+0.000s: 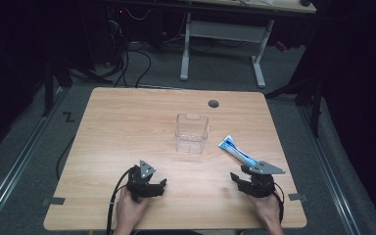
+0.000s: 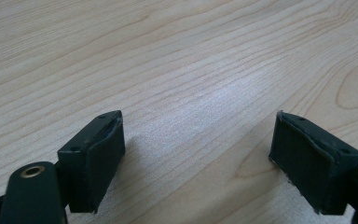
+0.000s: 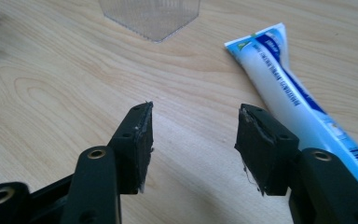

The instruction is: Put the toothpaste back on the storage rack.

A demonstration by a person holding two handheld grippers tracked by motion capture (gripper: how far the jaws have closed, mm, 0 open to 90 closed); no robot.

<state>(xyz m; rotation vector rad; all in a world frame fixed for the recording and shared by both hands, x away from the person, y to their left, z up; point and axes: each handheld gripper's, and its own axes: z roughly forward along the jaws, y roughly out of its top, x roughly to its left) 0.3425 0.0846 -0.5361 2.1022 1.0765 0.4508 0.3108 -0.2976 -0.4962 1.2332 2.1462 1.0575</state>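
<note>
Toothpaste tube [image 3: 289,88] flat on bench [image 1: 127,127], just right of right gripper [image 3: 193,140], untouched. Clear cup [image 1: 191,133] upright mid-bench, empty. Right gripper released, nothing between. Left gripper [image 2: 198,154] released, idle. Approach step, likely; next: shift right, straddle tube, clench.

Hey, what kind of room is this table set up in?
Probably a lab or workshop-style recording space: a bare wooden table stands on grey carpet, cables trail over the floor behind it, and a white-legged desk stands further back, with dark surroundings on both sides.
</note>
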